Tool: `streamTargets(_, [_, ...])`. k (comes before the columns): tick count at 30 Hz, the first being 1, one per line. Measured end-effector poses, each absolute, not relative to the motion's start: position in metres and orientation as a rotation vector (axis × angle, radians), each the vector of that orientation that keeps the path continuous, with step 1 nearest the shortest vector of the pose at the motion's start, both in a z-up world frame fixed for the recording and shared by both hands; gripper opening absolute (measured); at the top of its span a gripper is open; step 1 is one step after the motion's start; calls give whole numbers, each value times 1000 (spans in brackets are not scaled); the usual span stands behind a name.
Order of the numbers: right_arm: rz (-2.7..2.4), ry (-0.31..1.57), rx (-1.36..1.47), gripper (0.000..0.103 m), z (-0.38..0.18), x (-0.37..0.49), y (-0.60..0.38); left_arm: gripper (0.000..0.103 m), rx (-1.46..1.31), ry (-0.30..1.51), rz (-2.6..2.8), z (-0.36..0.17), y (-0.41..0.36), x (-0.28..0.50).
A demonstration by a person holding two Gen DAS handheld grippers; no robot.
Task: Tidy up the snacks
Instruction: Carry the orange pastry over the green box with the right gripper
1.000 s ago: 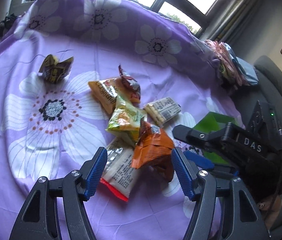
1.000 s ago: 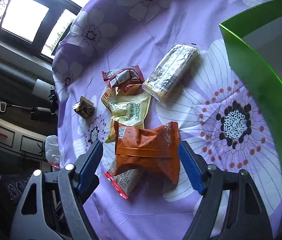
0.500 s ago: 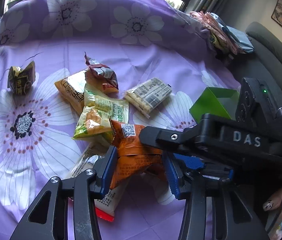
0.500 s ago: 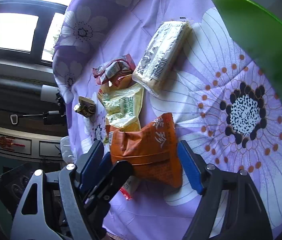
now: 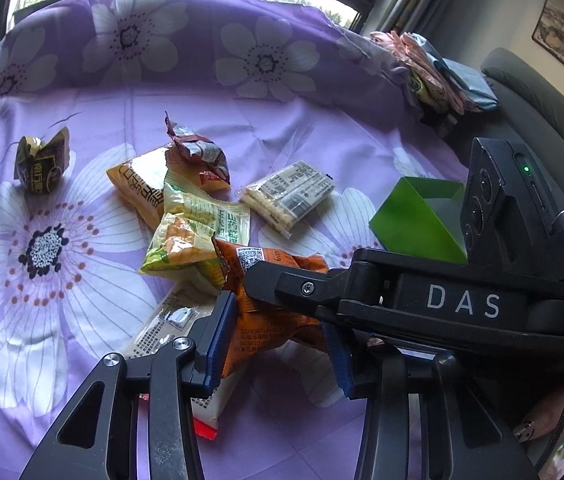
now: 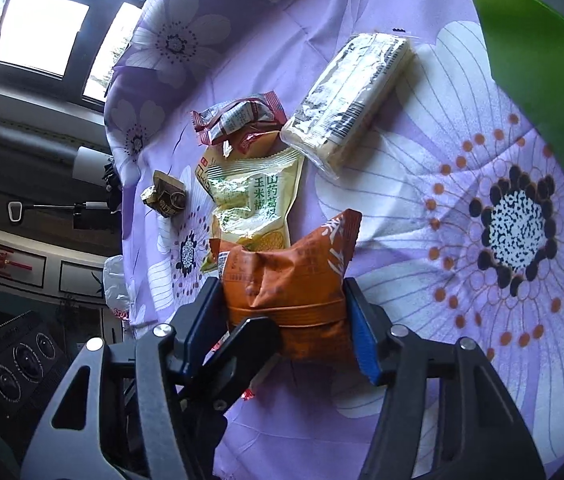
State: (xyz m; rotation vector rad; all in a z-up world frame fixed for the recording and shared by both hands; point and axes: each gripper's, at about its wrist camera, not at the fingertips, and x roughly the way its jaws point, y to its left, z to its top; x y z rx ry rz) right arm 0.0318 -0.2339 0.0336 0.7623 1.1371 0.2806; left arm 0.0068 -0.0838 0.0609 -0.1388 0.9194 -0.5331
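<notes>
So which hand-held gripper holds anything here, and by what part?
Both pinch the orange snack packet: the right hand-held gripper and left hand-held gripper, at its near end.

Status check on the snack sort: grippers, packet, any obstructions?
Right gripper shut on the orange packet. Left gripper closed on the same packet. Packet overlaps the yellow-green packet; green box sits clear, to the right.

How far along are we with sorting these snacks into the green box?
Nothing looks sorted yet: what shows of the green box holds no snack. In hand: both the left hand-held gripper and the right hand-held gripper are closed on the orange packet. Still left on the cloth: the cracker pack, green-yellow packet, red packet, dark wrapped snack and others.
</notes>
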Motion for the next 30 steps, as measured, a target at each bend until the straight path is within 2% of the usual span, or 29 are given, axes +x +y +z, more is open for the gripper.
streamTargets(18, [246,771,626,59,131,-11,-266,44,-102,584,-654,139,-121,-37])
streamTargets(30, [43,620,686,56,145,-48,-345,43,-21,554,-842,150,-203,-38])
